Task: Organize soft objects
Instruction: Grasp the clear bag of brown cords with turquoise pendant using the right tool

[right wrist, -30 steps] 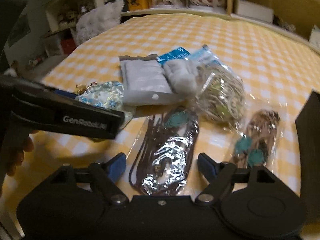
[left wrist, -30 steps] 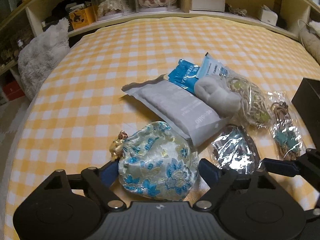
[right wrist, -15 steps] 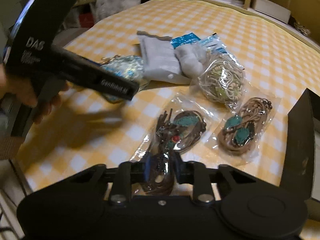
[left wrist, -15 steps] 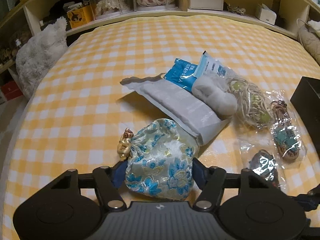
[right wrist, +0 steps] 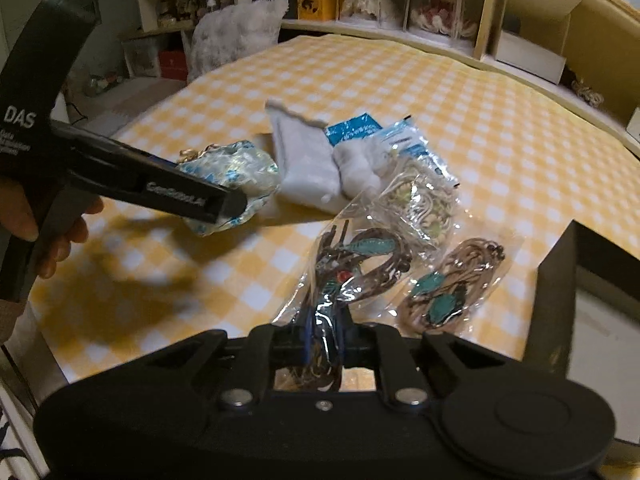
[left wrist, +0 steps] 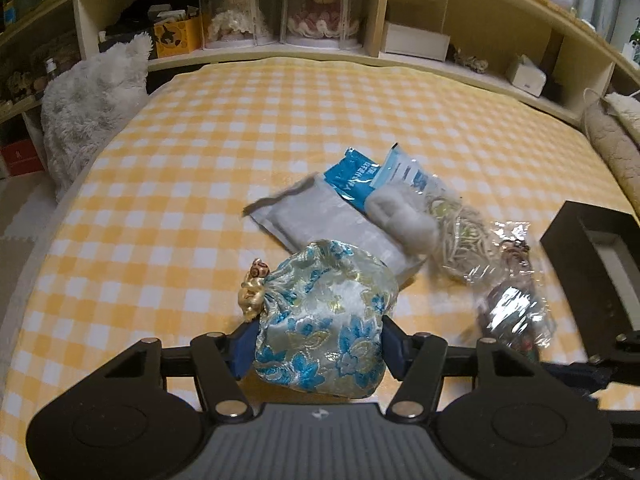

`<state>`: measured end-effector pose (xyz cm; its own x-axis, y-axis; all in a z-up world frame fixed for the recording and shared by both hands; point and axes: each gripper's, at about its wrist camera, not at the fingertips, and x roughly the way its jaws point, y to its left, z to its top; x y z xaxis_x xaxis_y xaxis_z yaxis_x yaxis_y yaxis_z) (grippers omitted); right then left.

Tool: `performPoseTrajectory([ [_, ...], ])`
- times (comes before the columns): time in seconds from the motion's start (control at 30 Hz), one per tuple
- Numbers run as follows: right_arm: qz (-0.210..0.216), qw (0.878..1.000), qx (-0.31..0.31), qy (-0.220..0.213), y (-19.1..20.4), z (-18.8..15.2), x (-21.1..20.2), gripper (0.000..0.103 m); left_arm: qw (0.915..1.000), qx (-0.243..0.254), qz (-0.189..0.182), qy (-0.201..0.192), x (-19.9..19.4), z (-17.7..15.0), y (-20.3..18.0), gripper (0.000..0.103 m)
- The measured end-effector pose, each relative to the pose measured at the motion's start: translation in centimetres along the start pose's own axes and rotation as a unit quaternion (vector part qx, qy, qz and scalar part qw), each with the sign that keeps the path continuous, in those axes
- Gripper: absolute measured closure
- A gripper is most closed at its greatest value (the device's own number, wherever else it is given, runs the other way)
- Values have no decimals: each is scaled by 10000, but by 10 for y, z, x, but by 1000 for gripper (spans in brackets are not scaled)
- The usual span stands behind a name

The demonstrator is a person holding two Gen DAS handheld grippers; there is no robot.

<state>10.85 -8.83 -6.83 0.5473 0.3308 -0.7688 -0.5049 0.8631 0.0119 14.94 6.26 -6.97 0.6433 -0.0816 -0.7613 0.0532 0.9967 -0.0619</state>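
1. Brocade pouch (left wrist: 324,316) clamped in left claw (left wrist: 318,344), just above the checked bed (left wrist: 160,168).
2. Right claw (right wrist: 323,336) pinched on a cellophane trinket packet (right wrist: 352,264).
3. Step: both grasped. Next, likely: carry to black box (right wrist: 560,288).

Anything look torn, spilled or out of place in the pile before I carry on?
Nothing looks torn or spilled. The left tool grips the floral pouch and the right tool pinches a clear jewelry bag. The grey packet, the wool and the other bags overlap in a loose heap, all closed.
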Motion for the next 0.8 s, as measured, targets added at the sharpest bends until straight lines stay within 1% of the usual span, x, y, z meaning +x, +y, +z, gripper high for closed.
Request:
performPoseTrajectory([
  [0.07, 34, 9999, -48, 135, 0, -4, 3, 88, 10000, 23, -29, -27, -5, -1, -2, 41],
  [0.13, 16, 9993, -97, 356, 0, -10, 8, 80, 10000, 38, -63, -48, -8, -1, -3, 41],
  [0.17, -19, 9989, -38, 459, -2, -12, 11, 71, 10000, 41, -70, -57, -9, -1, -4, 41],
  [0.2, -79, 9986, 86, 510, -4, -14, 13, 65, 9999, 51, -82, -69, -10, -1, -5, 41],
  [0.23, -106, 9984, 210, 521, -5, -15, 15, 64, 9999, 68, -93, -80, -11, -1, -6, 41],
  [0.27, -71, 9978, 387, 542, -7, -15, 17, 58, 9999, 85, -97, -90, -11, -1, -7, 41],
  [0.3, -27, 9968, 589, 543, -7, -15, 18, 51, 9999, 104, -95, -95, -11, -1, -8, 41],
  [0.33, 0, 9950, 832, 545, -8, -15, 20, 47, 9998, 117, -91, -97, -11, -1, -8, 41],
  [0.37, -15, 9934, 1003, 554, -8, -15, 22, 37, 9998, 124, -87, -94, -10, 0, -9, 41],
  [0.4, -71, 9916, 1160, 568, -6, -14, 25, 30, 9998, 126, -84, -89, -10, -1, -9, 41],
  [0.43, -144, 9899, 1289, 580, -4, -15, 28, 29, 9999, 122, -77, -79, -9, -1, -8, 41],
  [0.53, -485, 9853, 1497, 667, 3, -18, 40, 29, 9999, 108, -76, -60, -8, -2, -6, 41],
  [0.57, -574, 9856, 1458, 635, 6, -19, 42, 29, 9999, 106, -80, -62, -8, -2, -6, 41],
  [0.6, -661, 9867, 1363, 586, 10, -20, 43, 31, 9999, 109, -82, -63, -8, -2, -6, 41],
  [0.63, -673, 9880, 1275, 549, 12, -21, 42, 33, 9999, 106, -89, -65, -8, -2, -6, 41],
  [0.7, -584, 9905, 1149, 488, 13, -22, 39, 45, 9999, 96, -99, -73, -8, -2, -6, 41],
  [0.73, -562, 9912, 1104, 468, 13, -23, 39, 48, 9999, 96, -102, -73, -7, -2, -6, 41],
  [0.8, -516, 9925, 1028, 411, 13, -24, 37, 60, 9999, 82, -109, -80, -8, -2, -6, 41],
])
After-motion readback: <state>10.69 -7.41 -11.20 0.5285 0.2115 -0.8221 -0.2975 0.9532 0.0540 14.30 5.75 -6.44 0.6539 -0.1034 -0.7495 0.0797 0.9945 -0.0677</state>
